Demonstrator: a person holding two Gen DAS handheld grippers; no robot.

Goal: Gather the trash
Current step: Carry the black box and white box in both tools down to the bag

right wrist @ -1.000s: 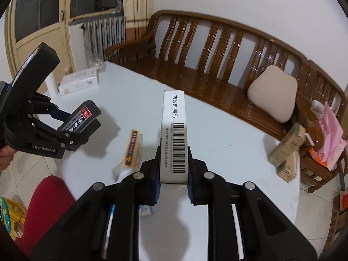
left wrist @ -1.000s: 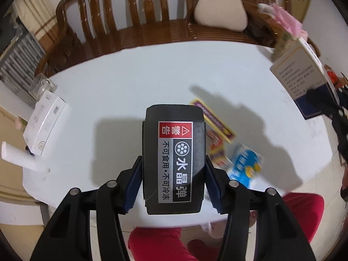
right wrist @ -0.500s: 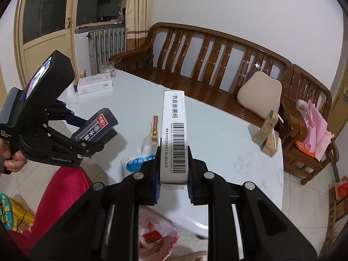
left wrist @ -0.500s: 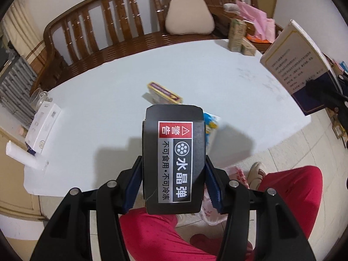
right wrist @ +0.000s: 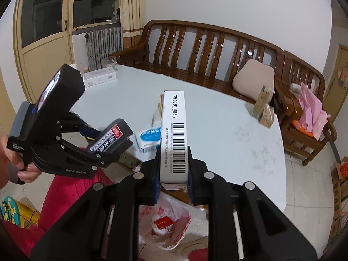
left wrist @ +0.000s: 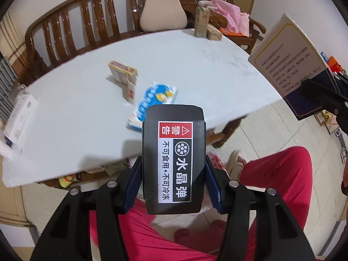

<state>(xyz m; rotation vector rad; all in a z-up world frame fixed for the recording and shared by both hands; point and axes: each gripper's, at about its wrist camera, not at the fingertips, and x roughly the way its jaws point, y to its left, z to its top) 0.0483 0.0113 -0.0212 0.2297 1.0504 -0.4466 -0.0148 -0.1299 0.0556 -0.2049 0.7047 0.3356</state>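
Note:
My left gripper (left wrist: 173, 179) is shut on a black box (left wrist: 174, 158) with a red warning label, held in the air off the table's near edge, over red-trousered legs. It also shows in the right wrist view (right wrist: 113, 138). My right gripper (right wrist: 173, 174) is shut on a white medicine box (right wrist: 173, 134) with a barcode, held above a plastic trash bag (right wrist: 165, 224) on the floor. That box appears in the left wrist view (left wrist: 289, 65). A blue-and-white packet (left wrist: 152, 104) and a yellow box (left wrist: 122, 74) lie on the white table (left wrist: 195, 65).
A white carton (right wrist: 100, 78) and a glass stand at the table's far left. Two small cartons (right wrist: 263, 108) stand at its far right edge. A wooden bench (right wrist: 206, 50) with a beige cushion runs behind the table. Cardboard boxes sit on the floor at right.
Both grippers have pulled back from over the table toward its near edge, still holding their boxes. The trash bag on the floor has come into the right wrist view.

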